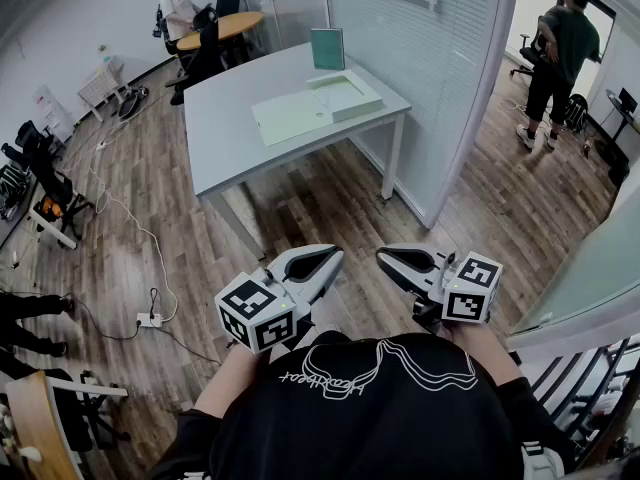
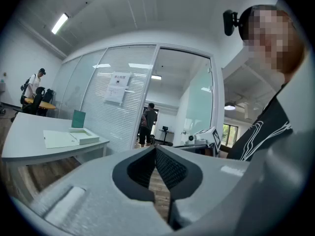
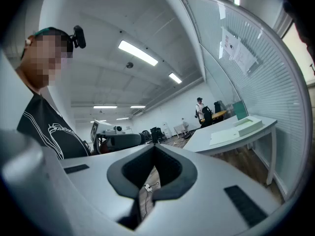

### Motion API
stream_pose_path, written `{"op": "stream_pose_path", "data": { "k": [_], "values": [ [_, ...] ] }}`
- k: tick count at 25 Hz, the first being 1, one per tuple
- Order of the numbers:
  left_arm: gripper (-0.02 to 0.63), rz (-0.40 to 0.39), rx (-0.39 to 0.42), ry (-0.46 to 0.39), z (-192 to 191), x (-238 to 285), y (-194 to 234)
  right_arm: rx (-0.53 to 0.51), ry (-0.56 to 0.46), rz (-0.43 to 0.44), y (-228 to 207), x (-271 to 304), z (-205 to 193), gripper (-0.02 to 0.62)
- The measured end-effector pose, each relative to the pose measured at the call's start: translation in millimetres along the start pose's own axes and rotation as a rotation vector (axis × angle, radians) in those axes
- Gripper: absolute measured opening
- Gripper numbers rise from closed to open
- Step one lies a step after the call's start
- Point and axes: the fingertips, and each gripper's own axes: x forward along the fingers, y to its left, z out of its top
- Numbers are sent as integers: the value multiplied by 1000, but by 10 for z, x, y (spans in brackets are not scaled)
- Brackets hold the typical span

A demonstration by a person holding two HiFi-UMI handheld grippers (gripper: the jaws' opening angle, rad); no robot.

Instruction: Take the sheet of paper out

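The left gripper (image 1: pixel 335 256) and right gripper (image 1: pixel 383 256) are held level just in front of the person's chest, tips near each other but apart. The left fingers (image 2: pixel 139 170) are pressed together with nothing between them. The right fingers (image 3: pixel 136 170) are also closed tip to tip and hold nothing.

Below them is a wood-plank floor (image 1: pixel 300 208), with one power strip (image 1: pixel 148 319) and trailing cables to the left.

Further off stands one grey bench (image 1: pixel 225 133), well apart from both grippers. On it lies one pale green sheet (image 1: pixel 290 116), flat, touching one shallow open box (image 1: pixel 345 95) on its right. One green card (image 1: pixel 327 48) stands upright behind the box.

A glass wall (image 1: pixel 420 78) with blinds runs along the bench's right. Two people stand far off: one (image 1: pixel 178 8) by a round table, one (image 1: pixel 560 58) beyond the glass.
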Motion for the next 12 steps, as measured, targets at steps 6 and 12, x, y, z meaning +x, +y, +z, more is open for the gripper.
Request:
{"op": "stream_pose_path", "data": {
  "k": [6, 12],
  "values": [
    [12, -4, -29, 6, -63, -4, 16, -40, 24, -31, -40, -10, -79, 9],
    [12, -9, -23, 18, -36, 80, -38, -79, 43, -68, -89, -84, -70, 9]
  ]
}}
